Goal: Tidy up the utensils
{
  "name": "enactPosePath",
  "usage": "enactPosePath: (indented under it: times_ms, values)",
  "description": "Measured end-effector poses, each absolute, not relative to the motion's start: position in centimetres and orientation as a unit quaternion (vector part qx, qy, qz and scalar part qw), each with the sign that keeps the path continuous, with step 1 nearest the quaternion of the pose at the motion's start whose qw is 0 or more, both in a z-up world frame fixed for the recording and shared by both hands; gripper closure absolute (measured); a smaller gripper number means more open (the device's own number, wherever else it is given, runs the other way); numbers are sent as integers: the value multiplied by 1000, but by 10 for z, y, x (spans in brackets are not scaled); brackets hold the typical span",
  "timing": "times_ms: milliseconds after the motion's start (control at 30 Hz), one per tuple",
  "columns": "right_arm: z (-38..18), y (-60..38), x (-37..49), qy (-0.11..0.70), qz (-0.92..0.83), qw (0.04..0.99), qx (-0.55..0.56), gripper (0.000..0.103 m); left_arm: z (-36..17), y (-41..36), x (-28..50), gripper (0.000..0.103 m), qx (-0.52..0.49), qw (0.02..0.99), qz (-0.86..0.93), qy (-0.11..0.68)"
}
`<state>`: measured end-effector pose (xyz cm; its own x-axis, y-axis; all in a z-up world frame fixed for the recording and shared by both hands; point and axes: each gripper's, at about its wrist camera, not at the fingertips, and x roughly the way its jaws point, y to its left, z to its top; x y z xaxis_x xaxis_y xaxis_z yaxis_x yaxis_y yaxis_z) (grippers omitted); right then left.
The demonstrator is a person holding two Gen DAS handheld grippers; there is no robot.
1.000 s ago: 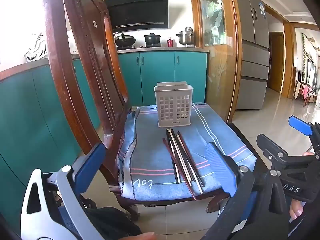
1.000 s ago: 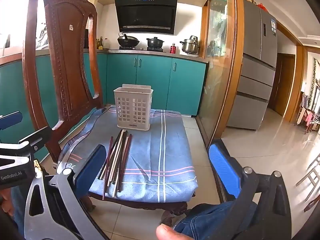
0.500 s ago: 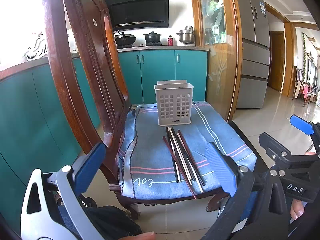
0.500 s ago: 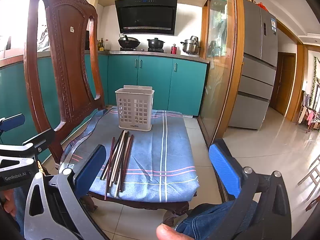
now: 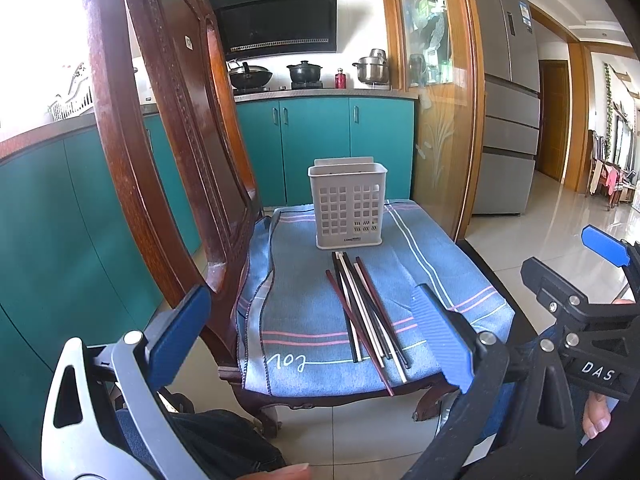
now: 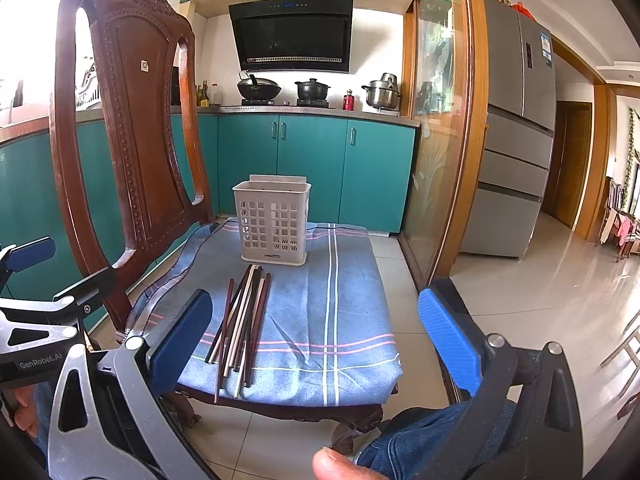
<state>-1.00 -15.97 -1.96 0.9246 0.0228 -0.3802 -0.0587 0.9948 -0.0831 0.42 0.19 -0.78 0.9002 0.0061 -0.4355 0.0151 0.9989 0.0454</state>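
While neither tool has reached the seat, both are spread wide and hold nothing: the left gripper (image 5: 312, 340) hangs short of the chair's front edge with its blue pads well apart, and the right gripper (image 6: 316, 332) hangs level with it, just as wide. That width looks like readiness, since a broad gap lets the pads drop on either side of a thin stick without nudging its neighbours.

Beyond the pads, the chopsticks (image 5: 366, 312) lie in a loose bundle on the cloth (image 5: 304, 312), their near ends over the front edge of the seat and their far ends just short of the basket (image 5: 347, 206). Lying lengthwise toward the tools, they offer their near ends for an easy pinch. They overlap, so taking one alone may drag others along.

Farther back, the basket stands upright on the cloth, open at the top, with nothing seen standing out of its top; it is plainly the place meant for them. The chair (image 6: 132, 120) back rises on the left, so lifting on the right side seems freer.
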Motion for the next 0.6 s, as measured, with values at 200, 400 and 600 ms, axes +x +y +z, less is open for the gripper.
enactPosePath:
  times_ms: [200,400,600]
  values:
    - [-19,-160,-11,193,23,980,-47,2,-8,3,4,3,25,974,-4,225]
    - [-21,-161,-11,192,24,980,-47,2,-8,3,4,3,25,974,-4,225]
    - [-21,-160,-10,192,25,980,-50,2,-9,4,4,3,23,974,-5,226]
